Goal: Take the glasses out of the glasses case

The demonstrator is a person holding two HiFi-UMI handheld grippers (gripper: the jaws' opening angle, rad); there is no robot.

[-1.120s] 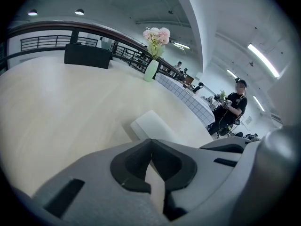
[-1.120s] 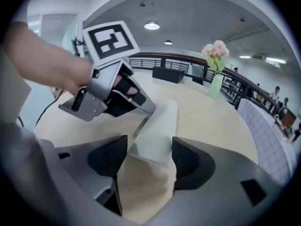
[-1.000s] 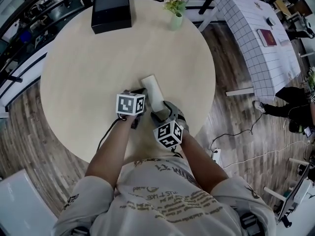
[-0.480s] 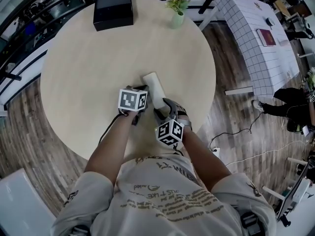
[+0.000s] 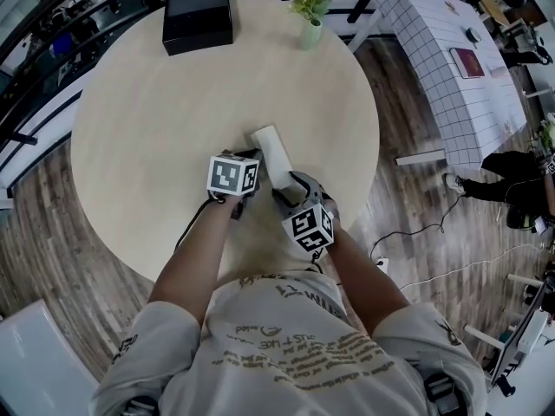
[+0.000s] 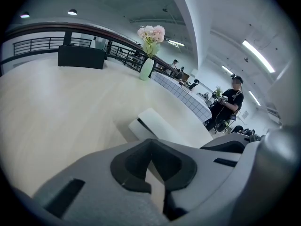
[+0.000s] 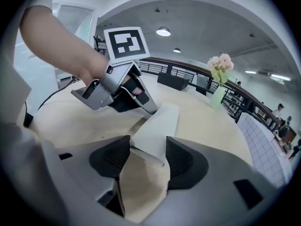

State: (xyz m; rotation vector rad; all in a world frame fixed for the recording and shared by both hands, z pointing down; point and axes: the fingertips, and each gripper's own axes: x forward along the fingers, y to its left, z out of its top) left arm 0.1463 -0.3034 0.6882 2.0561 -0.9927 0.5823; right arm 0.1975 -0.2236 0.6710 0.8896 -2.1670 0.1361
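White glasses case (image 5: 272,154) lies flat on the round bench (image 5: 156,111), toward the near edge. It runs lengthwise away from the person, with the far end tipped slightly left. Lid looks down; a dark seam shows on the end seen in the left gripper view (image 6: 157,124).

Right gripper (image 5: 284,191) is at the near end of the case, angled down. Tongs are spread and have just been closing. In the right gripper view (image 7: 148,157) the near end of the case (image 7: 157,126) sits between the two dark pads and roughly fills the gap. Can't confirm the pads are pressing on it yet. A thin edge of the case runs across the gap, with bare bench visible below it.

Left gripper (image 5: 249,157) sits against the left long side of the case, also angled down. Its own view (image 6: 153,166) shows the tongs pressed nearly together with only a thin slit between them. Nothing identifiable is pinched; the case lies just ahead and to the right. In the right gripper view its tip (image 7: 141,100) is right at the case's edge. Contact looks likely but isn't certain.

At the far side of the bench, well apart from the case, are a black box (image 5: 198,18) and a green vase of pink flowers (image 5: 310,33). A table with a checked cloth (image 5: 451,68) stands off to the right.
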